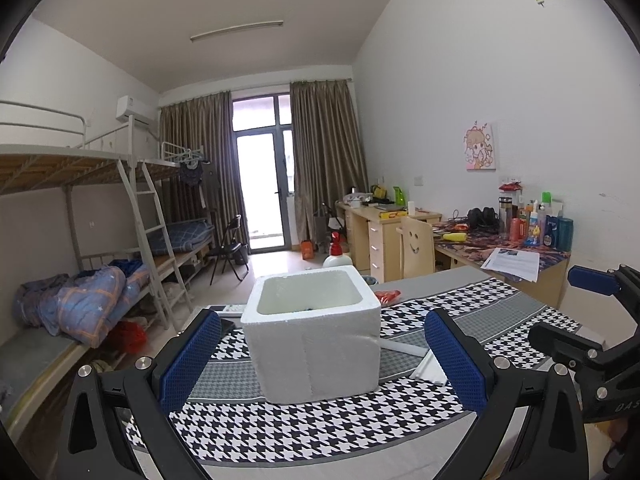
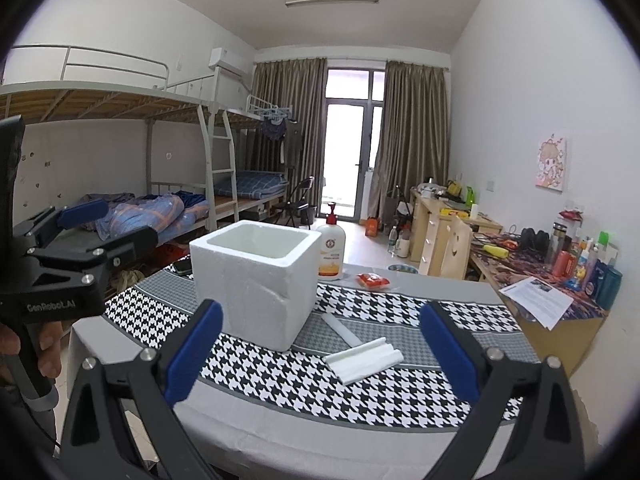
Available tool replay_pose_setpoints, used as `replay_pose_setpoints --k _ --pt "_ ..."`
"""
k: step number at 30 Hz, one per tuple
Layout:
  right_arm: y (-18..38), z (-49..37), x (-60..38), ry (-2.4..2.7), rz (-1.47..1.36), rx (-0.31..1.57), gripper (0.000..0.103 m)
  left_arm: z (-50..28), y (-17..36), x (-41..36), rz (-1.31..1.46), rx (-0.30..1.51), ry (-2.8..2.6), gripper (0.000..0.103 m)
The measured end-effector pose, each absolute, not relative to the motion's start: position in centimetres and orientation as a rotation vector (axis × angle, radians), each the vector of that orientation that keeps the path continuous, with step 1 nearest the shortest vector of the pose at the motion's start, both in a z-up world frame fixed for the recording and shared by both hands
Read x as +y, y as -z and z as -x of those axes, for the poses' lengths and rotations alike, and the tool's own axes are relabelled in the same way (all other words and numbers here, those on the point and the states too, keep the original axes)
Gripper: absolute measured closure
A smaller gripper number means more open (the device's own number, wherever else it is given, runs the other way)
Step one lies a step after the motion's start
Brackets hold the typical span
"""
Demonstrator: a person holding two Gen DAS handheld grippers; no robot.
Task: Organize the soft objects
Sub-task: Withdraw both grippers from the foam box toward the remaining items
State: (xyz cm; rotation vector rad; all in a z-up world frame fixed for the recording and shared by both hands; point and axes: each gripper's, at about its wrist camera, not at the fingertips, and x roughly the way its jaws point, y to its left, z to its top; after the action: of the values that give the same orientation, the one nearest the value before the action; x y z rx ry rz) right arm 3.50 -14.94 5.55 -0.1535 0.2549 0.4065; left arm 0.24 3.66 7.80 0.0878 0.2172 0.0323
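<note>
One foam box (image 2: 256, 280), two foam strips (image 2: 364, 358), one bottle (image 2: 330, 250)

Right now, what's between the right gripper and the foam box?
In the right wrist view, only bare houndstooth cloth lies between the right gripper and foam box; white foam strips sit right.

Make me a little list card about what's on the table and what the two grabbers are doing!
Box: white foam box, open top, upright
Beside the box: white foam strips lying flat
Behind the box: lotion pump bottle, red packet
Cloth: houndstooth tablecloth
Left gripper: open, empty
Right gripper: open, empty
</note>
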Motion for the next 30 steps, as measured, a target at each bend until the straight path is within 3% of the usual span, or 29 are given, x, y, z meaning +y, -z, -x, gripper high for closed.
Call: replay_pose_setpoints --k 30 --pt "3.2 -6.5 -17.8 -0.382 0.116 0.373 0.003 -3.4 2.2 -0.1 -0.036 0.352 0.121 0.001"
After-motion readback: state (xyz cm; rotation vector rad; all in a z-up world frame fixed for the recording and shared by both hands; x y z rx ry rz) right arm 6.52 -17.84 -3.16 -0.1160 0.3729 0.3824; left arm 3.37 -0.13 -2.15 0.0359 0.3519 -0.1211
